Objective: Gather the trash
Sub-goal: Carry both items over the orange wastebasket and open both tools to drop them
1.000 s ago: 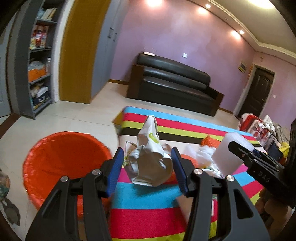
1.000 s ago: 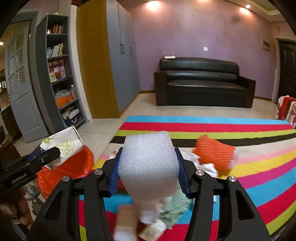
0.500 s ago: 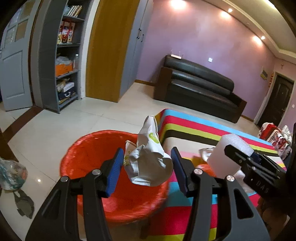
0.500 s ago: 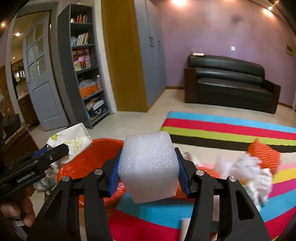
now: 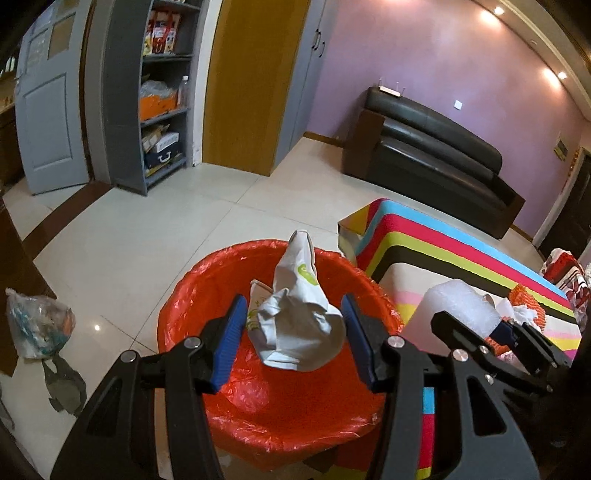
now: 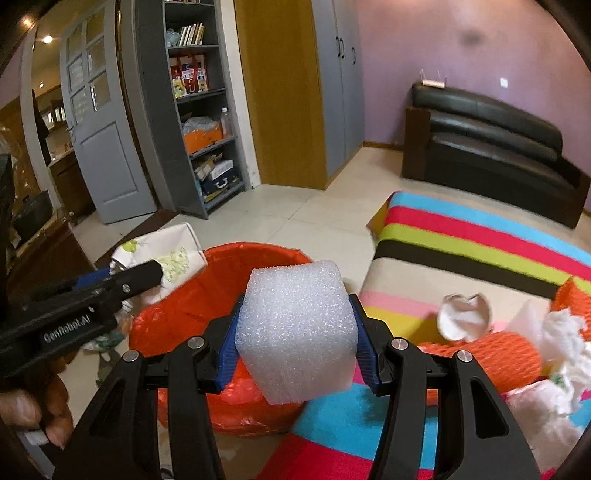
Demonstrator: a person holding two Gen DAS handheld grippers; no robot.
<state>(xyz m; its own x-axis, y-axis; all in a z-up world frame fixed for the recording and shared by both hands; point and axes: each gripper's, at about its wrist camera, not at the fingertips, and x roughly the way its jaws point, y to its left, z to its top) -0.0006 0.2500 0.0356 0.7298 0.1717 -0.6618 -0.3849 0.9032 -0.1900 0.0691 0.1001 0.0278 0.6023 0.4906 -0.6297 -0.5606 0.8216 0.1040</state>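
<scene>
Lettering "GenRobot.AI" marks the left claw (image 6: 162, 271), clamping crumpled paper (image 5: 295, 325); right claw (image 6: 295, 341) grips foam block (image 6: 295, 332).

Both wrist views overlook the bin (image 5: 207, 295) closely.

This is a home living room. A black leather sofa (image 6: 491, 147) stands against a purple wall (image 6: 443, 40) on the far right, with recessed ceiling lights (image 5: 498, 10) above. A tall yellow-and-grey wardrobe (image 6: 295, 88) and a grey open shelf unit (image 6: 199, 110) packed with books, boxes and bags line the far side. Pale floor tiles (image 5: 147, 243) run to a grey panelled door (image 6: 99, 122) on the left. A bright striped cloth (image 6: 480, 240) covers the desk at near right.
</scene>
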